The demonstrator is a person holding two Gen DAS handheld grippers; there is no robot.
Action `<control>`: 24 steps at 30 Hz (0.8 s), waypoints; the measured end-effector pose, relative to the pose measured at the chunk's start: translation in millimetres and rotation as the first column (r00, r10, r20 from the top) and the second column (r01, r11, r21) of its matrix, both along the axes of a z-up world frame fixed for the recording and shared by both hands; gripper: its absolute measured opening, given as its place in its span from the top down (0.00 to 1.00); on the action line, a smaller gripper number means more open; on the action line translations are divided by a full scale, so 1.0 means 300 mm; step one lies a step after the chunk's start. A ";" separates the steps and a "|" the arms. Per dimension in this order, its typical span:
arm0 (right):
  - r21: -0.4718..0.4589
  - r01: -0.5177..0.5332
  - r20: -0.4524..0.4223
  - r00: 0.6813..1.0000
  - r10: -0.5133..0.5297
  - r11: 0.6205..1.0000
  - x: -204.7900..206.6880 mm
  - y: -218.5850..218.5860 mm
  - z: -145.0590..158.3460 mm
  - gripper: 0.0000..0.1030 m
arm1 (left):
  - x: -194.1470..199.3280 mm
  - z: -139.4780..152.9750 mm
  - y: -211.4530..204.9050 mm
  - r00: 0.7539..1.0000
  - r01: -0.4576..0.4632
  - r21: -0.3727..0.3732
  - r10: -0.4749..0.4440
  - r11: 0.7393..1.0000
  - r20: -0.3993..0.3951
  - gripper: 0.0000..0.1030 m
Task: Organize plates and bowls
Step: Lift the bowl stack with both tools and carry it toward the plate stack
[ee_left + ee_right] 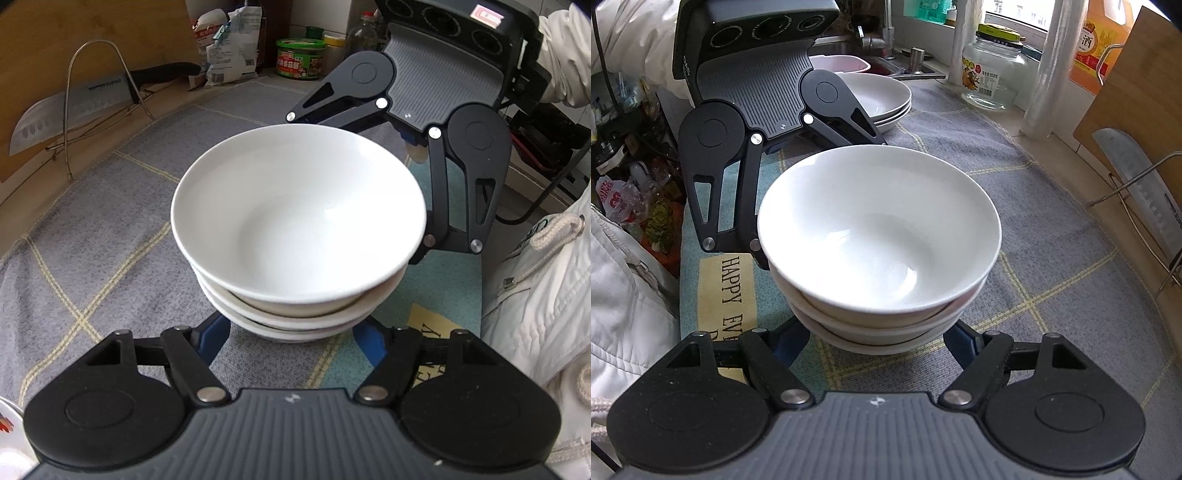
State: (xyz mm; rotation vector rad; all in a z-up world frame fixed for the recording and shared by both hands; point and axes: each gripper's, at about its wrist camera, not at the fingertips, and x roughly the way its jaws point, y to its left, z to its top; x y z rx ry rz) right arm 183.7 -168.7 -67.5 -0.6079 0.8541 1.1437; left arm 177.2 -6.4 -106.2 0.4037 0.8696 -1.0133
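Three stacked bowls (295, 221) between both hand-held grippers (291, 336).

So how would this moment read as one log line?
bowl stack: three white, nested, on cloth | left gripper: shut on base | right gripper: astride base opposite, grip unclear

"SUPOR" on the knife blade (70, 107); "HAPPY" on the mat (733, 280).
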 end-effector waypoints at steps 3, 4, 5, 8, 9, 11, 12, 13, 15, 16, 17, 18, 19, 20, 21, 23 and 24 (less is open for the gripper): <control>-0.002 -0.006 0.006 1.000 0.006 1.000 -0.005 0.003 0.005 0.20 | -0.006 0.004 0.003 1.000 -0.011 -0.001 0.011 1.000 -0.003 0.30; -0.002 -0.007 0.004 1.000 0.007 1.000 -0.005 0.003 0.006 0.20 | -0.011 0.006 0.004 1.000 -0.014 -0.001 0.014 1.000 -0.001 0.30; -0.002 -0.007 0.003 1.000 0.007 1.000 -0.004 0.004 0.008 0.20 | -0.014 0.008 0.004 1.000 -0.017 0.000 0.017 1.000 0.001 0.30; -0.003 -0.012 0.003 1.000 0.012 1.000 -0.006 0.006 0.016 0.20 | -0.026 0.017 0.007 1.000 -0.026 0.001 0.026 1.000 0.005 0.30; -0.004 -0.014 0.003 1.000 0.014 1.000 -0.005 0.008 0.019 0.20 | -0.030 0.021 0.008 1.000 -0.030 0.000 0.030 1.000 0.006 0.30; -0.004 -0.018 0.006 1.000 0.018 1.000 -0.008 0.014 0.028 0.20 | -0.042 0.031 0.013 0.999 -0.039 0.000 0.039 0.999 0.011 0.30; -0.005 -0.021 0.009 1.000 0.021 1.000 -0.010 0.018 0.033 0.20 | -0.047 0.036 0.017 0.999 -0.044 -0.001 0.044 0.999 0.015 0.30; -0.006 -0.023 0.011 1.000 0.023 1.000 -0.013 0.023 0.038 0.20 | -0.051 0.041 0.020 0.999 -0.049 -0.001 0.049 0.999 0.017 0.30; -0.010 -0.034 0.017 0.999 0.034 0.999 -0.016 0.035 0.051 0.20 | -0.059 0.053 0.030 0.998 -0.058 0.000 0.058 0.998 0.023 0.30; -0.011 -0.039 0.021 0.999 0.039 0.999 -0.018 0.042 0.057 0.20 | -0.065 0.060 0.036 0.998 -0.064 0.000 0.064 0.998 0.025 0.30; -0.012 -0.044 0.024 0.999 0.044 0.999 -0.020 0.048 0.064 0.20 | -0.069 0.068 0.044 0.997 -0.070 -0.001 0.070 0.998 0.029 0.30; -0.012 -0.050 0.025 0.998 0.051 0.999 -0.020 0.057 0.072 0.20 | -0.074 0.075 0.053 0.997 -0.077 -0.002 0.077 0.997 0.033 0.30; -0.011 -0.055 0.028 0.998 0.055 0.998 -0.020 0.064 0.078 0.20 | -0.079 0.082 0.063 0.996 -0.085 -0.004 0.085 0.996 0.035 0.30; -0.011 -0.061 0.032 0.998 0.061 0.998 -0.021 0.073 0.084 0.20 | -0.083 0.087 0.073 0.995 -0.092 -0.004 0.092 0.996 0.039 0.30; -0.011 -0.070 0.038 0.997 0.070 0.997 -0.021 0.085 0.091 0.20 | -0.088 0.093 0.084 0.994 -0.100 -0.003 0.100 0.995 0.041 0.30; -0.014 -0.086 0.047 0.995 0.086 0.996 -0.023 0.108 0.102 0.20 | -0.095 0.103 0.105 0.992 -0.115 0.001 0.114 0.993 0.046 0.30; -0.016 -0.096 0.053 0.994 0.096 0.995 -0.024 0.124 0.107 0.20 | -0.099 0.108 0.117 0.991 -0.123 0.003 0.122 0.992 0.049 0.30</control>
